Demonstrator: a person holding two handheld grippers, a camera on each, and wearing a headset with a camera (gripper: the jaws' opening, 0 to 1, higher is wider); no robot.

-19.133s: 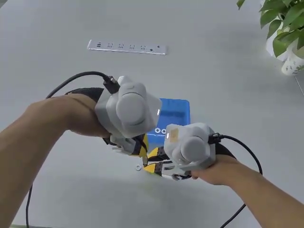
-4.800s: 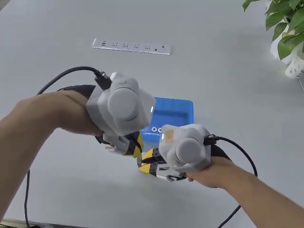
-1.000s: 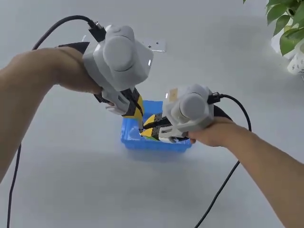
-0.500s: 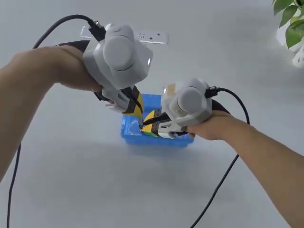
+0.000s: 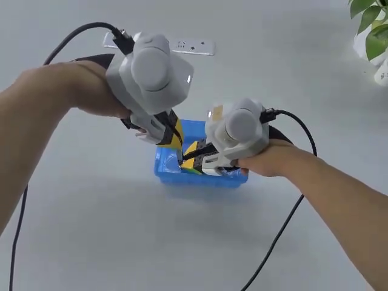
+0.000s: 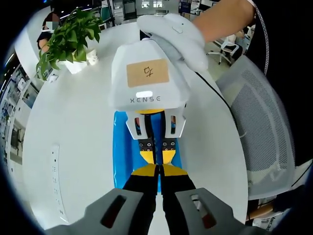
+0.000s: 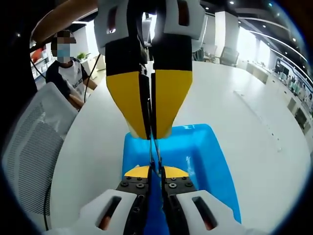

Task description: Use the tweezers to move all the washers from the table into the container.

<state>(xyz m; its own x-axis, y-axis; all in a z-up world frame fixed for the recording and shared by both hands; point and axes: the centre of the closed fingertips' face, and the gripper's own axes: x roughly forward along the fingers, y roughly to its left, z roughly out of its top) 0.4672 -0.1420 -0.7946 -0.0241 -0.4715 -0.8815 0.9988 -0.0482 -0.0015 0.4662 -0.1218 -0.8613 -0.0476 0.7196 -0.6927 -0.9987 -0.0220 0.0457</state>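
Your 2 grippers meet tip to tip over the container (image 5: 195,179), which sits on the table (image 5: 91,230) straight in front of you — the left gripper (image 5: 172,144) reaches in from the left and above, the right gripper (image 5: 193,159) from the right. The tweezers (image 7: 153,149) run between both pairs of jaws, pinched by each, above the container's inside. Behind the container, well apart, lies the power strip (image 5: 193,46). A plant (image 5: 371,27) stands at the far right — and beside the table's edge stands a chair (image 7: 29,142).
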